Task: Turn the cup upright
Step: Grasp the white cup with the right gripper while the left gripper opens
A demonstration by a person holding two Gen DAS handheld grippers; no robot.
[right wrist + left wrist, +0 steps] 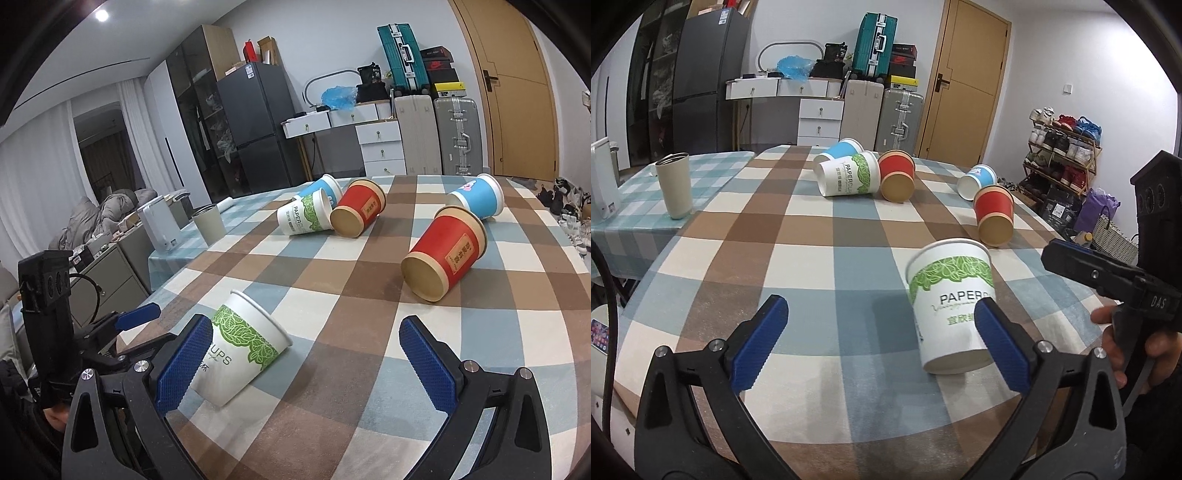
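A white paper cup with a green leaf band (951,302) stands upright on the checked tablecloth, just beyond my left gripper's right finger (1001,343). My left gripper (879,339) is open and empty. In the right wrist view the same cup (240,350) stands beside my right gripper's left finger (184,362). My right gripper (303,365) is open and empty. Several other cups lie on their sides: a red one (443,254), a blue one (476,197), and a far cluster of a white-green (306,216), red (358,212) and blue cup (321,186).
A beige metal tumbler (675,184) and a white appliance (604,177) stand on the adjoining table at the left. The right gripper body (1126,280) shows at the right of the left wrist view. Suitcases, drawers and a shoe rack stand beyond the table.
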